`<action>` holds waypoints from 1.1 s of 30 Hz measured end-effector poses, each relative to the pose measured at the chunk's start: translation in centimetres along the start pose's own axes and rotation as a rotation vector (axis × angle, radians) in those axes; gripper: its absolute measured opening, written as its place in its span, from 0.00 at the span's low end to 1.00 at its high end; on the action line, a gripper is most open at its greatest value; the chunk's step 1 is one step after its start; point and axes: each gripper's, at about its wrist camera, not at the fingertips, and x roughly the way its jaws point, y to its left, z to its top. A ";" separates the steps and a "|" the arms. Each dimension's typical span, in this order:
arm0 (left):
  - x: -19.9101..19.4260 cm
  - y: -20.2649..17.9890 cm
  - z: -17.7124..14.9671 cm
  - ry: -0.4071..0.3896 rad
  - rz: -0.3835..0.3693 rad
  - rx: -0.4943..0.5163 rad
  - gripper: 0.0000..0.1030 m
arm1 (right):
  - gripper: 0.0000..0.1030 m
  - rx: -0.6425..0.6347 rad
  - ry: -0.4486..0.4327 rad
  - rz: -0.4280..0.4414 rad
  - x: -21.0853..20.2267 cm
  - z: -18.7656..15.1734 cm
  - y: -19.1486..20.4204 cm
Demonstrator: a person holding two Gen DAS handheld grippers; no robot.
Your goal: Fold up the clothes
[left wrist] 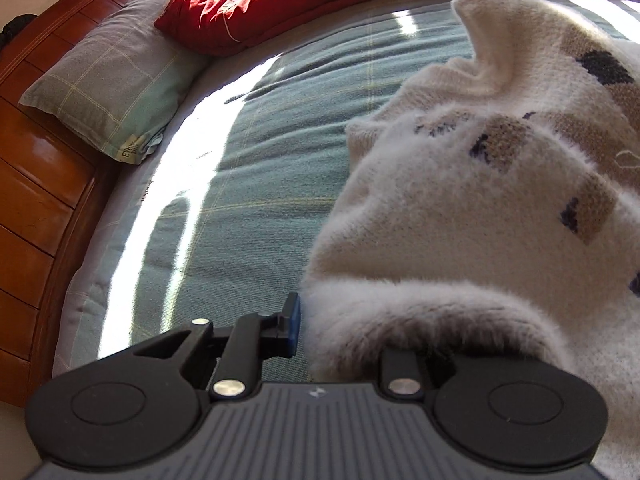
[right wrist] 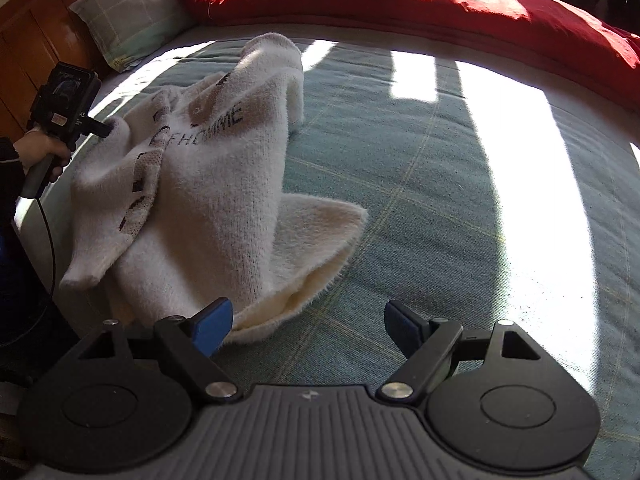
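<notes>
A fluffy cream sweater [right wrist: 224, 168] with brown patches and dark lettering lies bunched on the green bedspread [right wrist: 400, 184]. Its left part is lifted off the bed. My left gripper [left wrist: 336, 324] is shut on a thick fold of the sweater [left wrist: 460, 208]; only its left blue pad [left wrist: 293, 322] shows, the other finger is buried in the knit. In the right wrist view the left gripper [right wrist: 105, 128] is held by a hand at the sweater's left edge. My right gripper [right wrist: 308, 318] stands open just above the bed, its left finger [right wrist: 212, 322] beside the sweater's near hem, holding nothing.
A red duvet [right wrist: 420, 4] is heaped along the far side of the bed. A grey-green checked pillow [left wrist: 108, 76] leans on the wooden headboard [left wrist: 36, 184] at the left. Bright sun stripes cross the bedspread to the right of the sweater.
</notes>
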 end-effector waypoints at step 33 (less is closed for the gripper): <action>-22.0 -9.5 -3.3 -0.311 -0.381 0.348 0.66 | 0.73 0.250 -0.015 0.252 7.3 2.7 -7.1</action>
